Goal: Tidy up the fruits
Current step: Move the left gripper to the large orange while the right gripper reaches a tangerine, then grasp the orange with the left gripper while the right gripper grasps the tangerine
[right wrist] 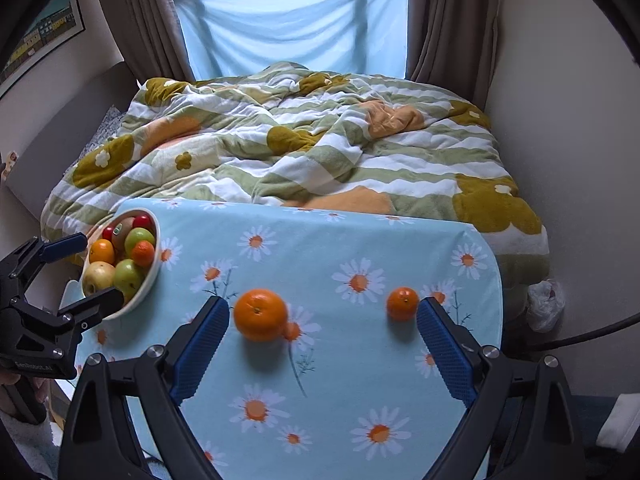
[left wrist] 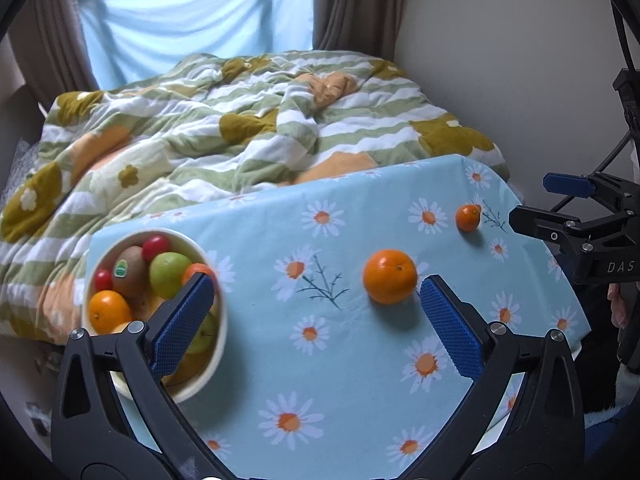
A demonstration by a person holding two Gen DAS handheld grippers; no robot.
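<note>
Oranges, a big orange [right wrist: 260, 314] and a small orange [right wrist: 402, 303], are sitting on the table [right wrist: 360, 380] away from the fruit bowl [right wrist: 154, 276], so both the left gripper [left wrist: 316, 312] and right gripper [right wrist: 322, 334] are holding their fingers wide and empty, ready to grab.

Rumpled quilt [right wrist: 304, 148] on bed just beyond table [right wrist: 360, 368]. Blue sheet [right wrist: 292, 24] over window behind quilt, brown curtains [right wrist: 448, 20] beside it, framed picture [right wrist: 44, 36] on left wall.
</note>
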